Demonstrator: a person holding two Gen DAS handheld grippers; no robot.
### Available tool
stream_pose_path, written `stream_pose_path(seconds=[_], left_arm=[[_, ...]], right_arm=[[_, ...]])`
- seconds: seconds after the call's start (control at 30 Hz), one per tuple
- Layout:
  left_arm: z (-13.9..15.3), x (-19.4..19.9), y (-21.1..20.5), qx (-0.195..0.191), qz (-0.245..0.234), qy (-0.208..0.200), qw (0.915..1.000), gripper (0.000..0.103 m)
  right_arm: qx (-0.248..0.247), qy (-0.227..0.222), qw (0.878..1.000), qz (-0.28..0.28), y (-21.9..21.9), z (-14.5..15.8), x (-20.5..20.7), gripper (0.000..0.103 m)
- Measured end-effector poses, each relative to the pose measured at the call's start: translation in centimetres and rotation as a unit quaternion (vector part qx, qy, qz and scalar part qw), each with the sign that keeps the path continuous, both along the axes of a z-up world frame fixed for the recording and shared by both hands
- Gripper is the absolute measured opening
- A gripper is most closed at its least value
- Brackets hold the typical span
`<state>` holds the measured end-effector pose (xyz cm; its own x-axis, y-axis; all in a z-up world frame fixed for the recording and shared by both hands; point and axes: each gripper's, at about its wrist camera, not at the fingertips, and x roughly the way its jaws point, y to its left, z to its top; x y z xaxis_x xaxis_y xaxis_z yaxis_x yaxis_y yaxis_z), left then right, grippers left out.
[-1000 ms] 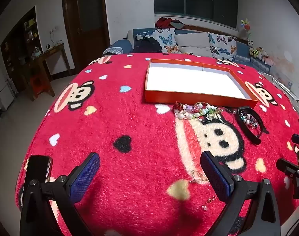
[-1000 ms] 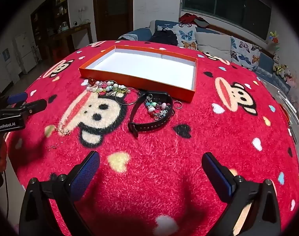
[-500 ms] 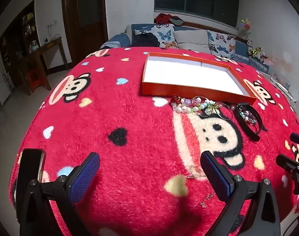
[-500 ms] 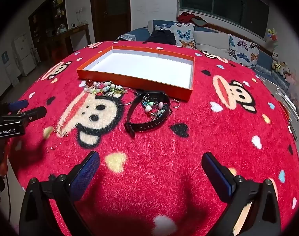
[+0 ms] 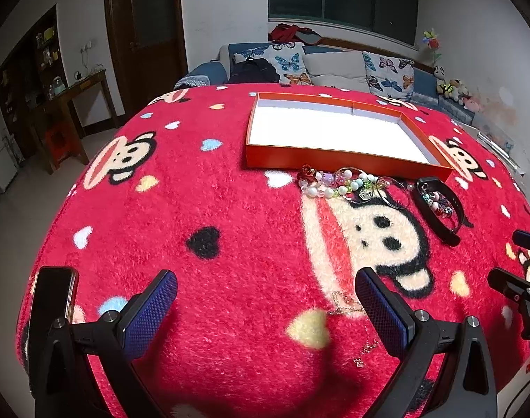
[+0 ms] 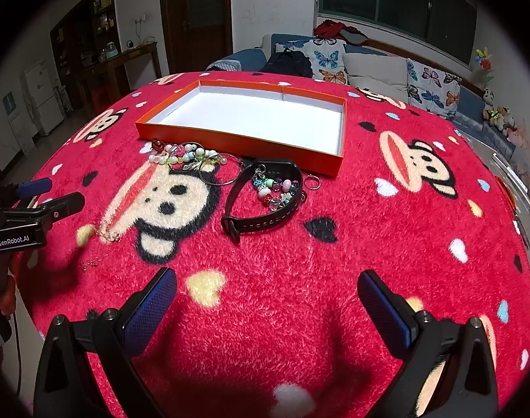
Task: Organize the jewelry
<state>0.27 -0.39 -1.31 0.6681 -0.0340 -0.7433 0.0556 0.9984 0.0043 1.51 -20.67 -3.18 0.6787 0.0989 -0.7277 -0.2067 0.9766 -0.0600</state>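
Jewelry lies scattered on the fuzzy red blanket with cartoon monkey faces (image 6: 386, 230), all of it ahead of our two tools and outside the shallow orange cardboard tray with a white inside (image 6: 237, 137). We hold our left gripper (image 5: 265, 310) with its blue-padded fingers spread wide and nothing between them; the thin gold chain (image 5: 348, 308) lies on the blanket just beside its right finger. We hold our right gripper (image 6: 266, 308) equally wide apart and empty, well short of the black watch strap (image 6: 261, 224) that curls around a cluster of coloured glass beads (image 6: 275, 191). Left of the strap, the pastel beaded bracelets (image 6: 184, 155) sit just in front of the tray's near wall, beside a thin silver bangle (image 6: 219, 174).
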Motion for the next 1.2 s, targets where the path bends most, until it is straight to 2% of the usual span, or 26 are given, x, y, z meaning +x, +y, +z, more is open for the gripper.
stream_pose_path(seconds=[1.2], left_arm=[[-1.0,1.6,-0.9,0.006,-0.008,0.016,0.9998,0.103]], right_arm=[[0.017,0.013,1.0,-0.003,-0.4,-0.6,1.3,0.103]])
